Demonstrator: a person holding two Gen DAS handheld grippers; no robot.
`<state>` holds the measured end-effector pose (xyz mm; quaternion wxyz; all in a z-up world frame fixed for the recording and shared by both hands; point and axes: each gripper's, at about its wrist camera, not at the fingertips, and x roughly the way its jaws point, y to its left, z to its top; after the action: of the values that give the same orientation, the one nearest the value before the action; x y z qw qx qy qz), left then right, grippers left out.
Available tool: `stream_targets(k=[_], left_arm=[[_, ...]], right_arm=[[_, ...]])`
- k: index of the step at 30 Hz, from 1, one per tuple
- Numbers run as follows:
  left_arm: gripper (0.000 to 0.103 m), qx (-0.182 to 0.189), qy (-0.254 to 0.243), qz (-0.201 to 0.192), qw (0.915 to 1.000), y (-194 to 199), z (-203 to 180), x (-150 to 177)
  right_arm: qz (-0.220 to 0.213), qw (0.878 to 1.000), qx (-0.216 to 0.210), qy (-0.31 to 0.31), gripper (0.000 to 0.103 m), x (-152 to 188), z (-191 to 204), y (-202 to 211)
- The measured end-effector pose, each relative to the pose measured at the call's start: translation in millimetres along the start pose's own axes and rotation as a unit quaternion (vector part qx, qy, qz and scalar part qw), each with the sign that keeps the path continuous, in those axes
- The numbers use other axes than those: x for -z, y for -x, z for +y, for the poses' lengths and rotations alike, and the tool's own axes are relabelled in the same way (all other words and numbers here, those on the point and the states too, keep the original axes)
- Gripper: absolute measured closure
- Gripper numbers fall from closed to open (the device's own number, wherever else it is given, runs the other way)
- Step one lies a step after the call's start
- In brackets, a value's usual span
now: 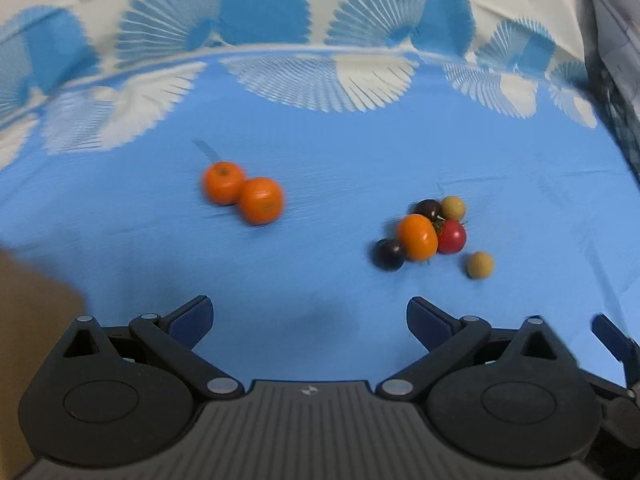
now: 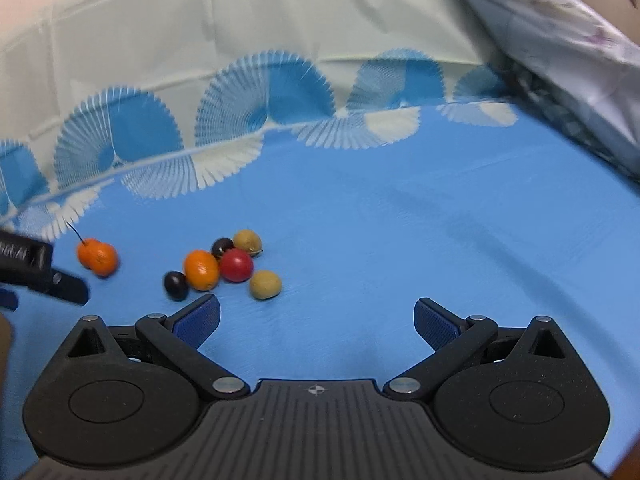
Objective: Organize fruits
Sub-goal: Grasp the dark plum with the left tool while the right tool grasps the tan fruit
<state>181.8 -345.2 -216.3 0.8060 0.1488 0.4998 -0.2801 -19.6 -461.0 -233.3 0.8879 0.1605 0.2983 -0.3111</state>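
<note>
I see the fruit cluster mid-cloth: an orange one, a red one, two dark ones and two tan ones bunched together, with a pair of oranges touching each other apart toward the blue cloth's left side. My left gripper and right gripper both hang wide and empty above the cloth's near edge.

- My left gripper has its jaws spread wide, nothing between the blue pads.
- It hangs clear of the surface below, touching nothing.
- My right gripper is equally wide apart and empty, its blue pads bare.
- In the right wrist view the left gripper's black body shows at the left edge, so the two sit side by side, apart.
</note>
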Motion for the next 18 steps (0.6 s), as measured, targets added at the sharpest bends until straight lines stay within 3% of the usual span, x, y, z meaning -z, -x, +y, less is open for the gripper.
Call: stream_targets(k=[6,13,14,15,16,17,18], left_arm=[[0.0,0.026,-0.03,0.028,0.9988,-51.8,-20.5,-23.4],[0.004,0.046,-0.018,0.051,0.9975,-83.3,-30.2,-37.9],[0.011,0.046,-0.018,0.044,0.9978,-82.9,-32.2,-38.0],[0.035,0.047,-0.032,0.029,0.998,-79.5,-36.3,-37.7],[0.052,0.043,-0.052,0.02,0.9975,-77.0,-40.2,-37.1],[0.075,0.043,-0.074,0.018,0.9962,-75.4,-44.6,-35.9],[0.075,0.043,-0.082,0.02,0.9955,-73.9,-46.9,-34.7]], right_arm=[[-0.001,0.997,-0.029,0.066,0.01,1.3,8.4,-50.3],[-0.009,0.992,-0.052,0.113,0.015,6.8,15.9,-79.2],[-0.016,0.992,-0.055,0.111,0.02,7.3,15.3,-80.4],[-0.024,0.992,-0.056,0.109,0.028,7.3,15.0,-79.2],[-0.03,0.992,-0.058,0.11,0.049,6.8,14.6,-76.3],[-0.032,0.991,-0.061,0.111,0.071,7.0,14.4,-74.3],[-0.032,0.991,-0.059,0.111,0.076,7.2,13.8,-73.3]])
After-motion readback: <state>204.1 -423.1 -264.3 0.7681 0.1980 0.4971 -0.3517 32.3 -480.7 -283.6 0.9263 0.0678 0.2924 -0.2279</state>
